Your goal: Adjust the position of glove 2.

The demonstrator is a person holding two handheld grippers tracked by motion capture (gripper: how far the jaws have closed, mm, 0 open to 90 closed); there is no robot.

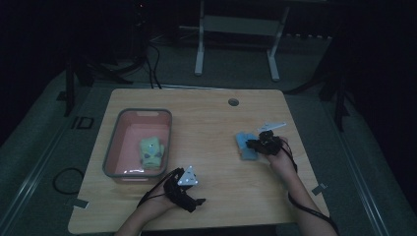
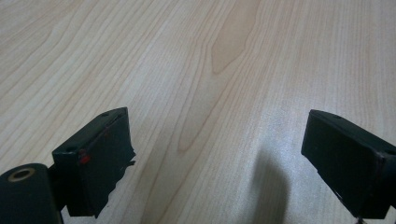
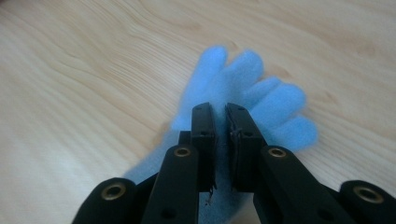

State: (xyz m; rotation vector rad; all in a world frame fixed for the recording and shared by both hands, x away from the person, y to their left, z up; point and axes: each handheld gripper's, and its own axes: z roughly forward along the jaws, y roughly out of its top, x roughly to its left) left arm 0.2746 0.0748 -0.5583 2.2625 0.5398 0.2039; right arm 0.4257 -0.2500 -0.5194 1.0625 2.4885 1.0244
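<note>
The right gripper (image 1: 252, 144), seen from the high view, sits over the right half of the table (image 1: 211, 118) with its jaws pinched together on a blue glove (image 1: 244, 146) that lies flat on the wood, spreading out to the left of the tool. The left gripper (image 1: 196, 201) rests near the front edge, well apart from the glove, its jaws spread with nothing between them. To its left, a grey-rimmed pink tub (image 1: 114, 142) stands on the table with a pale green glove (image 1: 150, 153) lying inside it. The table is light wood, one round cable hole (image 1: 233, 102) near its far edge; around it lies dark grey floor, and the white legs of another desk (image 1: 199, 49) stand beyond. The room is dim.

In the left gripper view, the left gripper (image 2: 215, 158) shows its two black jaws standing wide, bare wood grain between them.

In the right gripper view, the right gripper (image 3: 221, 149) has its two jaws nearly together, a fold of the blue glove (image 3: 261, 93) caught in the narrow slit. The glove's fingers (image 3: 285, 100) fan out past the jaw tips, resting on the tabletop.

By count: two grippers, two gloves, one blue and one green, one tub, one table.
</note>
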